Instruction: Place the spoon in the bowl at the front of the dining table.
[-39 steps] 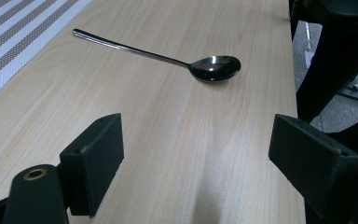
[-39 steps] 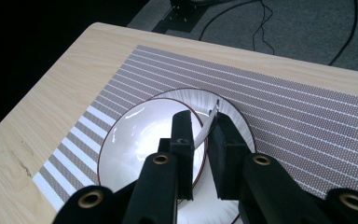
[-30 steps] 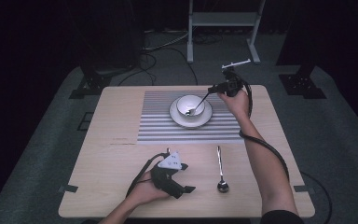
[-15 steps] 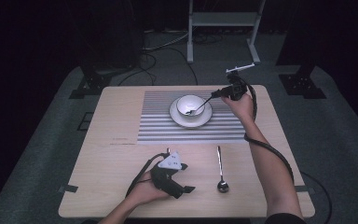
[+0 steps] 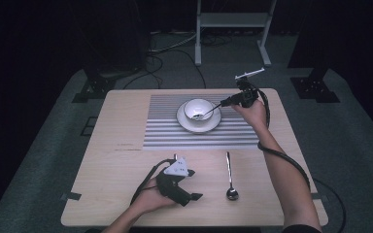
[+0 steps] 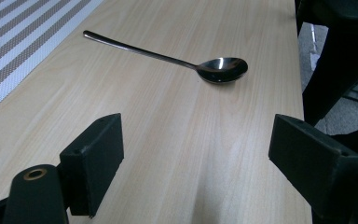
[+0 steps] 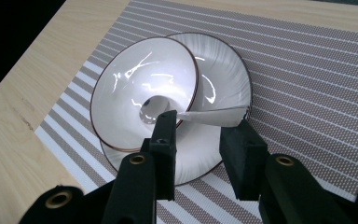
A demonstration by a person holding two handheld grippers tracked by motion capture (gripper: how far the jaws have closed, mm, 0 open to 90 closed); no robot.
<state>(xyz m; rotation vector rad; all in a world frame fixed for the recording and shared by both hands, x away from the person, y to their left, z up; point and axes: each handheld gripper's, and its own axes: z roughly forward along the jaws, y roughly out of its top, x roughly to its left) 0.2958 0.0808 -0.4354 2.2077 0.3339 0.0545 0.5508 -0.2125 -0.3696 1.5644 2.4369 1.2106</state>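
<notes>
A white bowl (image 5: 197,109) (image 7: 135,88) sits on a white plate (image 5: 199,128) (image 7: 223,79) on a striped placemat (image 5: 165,126). My right gripper (image 5: 226,102) (image 7: 205,135) hovers just right of the bowl, shut on a spoon (image 5: 211,109) (image 7: 209,115) whose tip reaches down into the bowl. A second metal spoon (image 5: 229,174) (image 6: 168,58) lies on the bare wood in front of the mat, bowl end toward the front edge. My left gripper (image 5: 194,184) (image 6: 196,154) rests on the table left of that spoon, open, with nothing between its jaws.
The wooden table (image 5: 121,170) has bare wood on its left half and along the front. Its right edge drops off close beyond the lying spoon. Cables trail from both grippers. A metal stand (image 5: 230,22) and dark equipment legs stand on the floor behind.
My right gripper has drifted slightly to the right and toward the front, the spoon's tip staying in the bowl. The left gripper and the lying spoon have not moved.
</notes>
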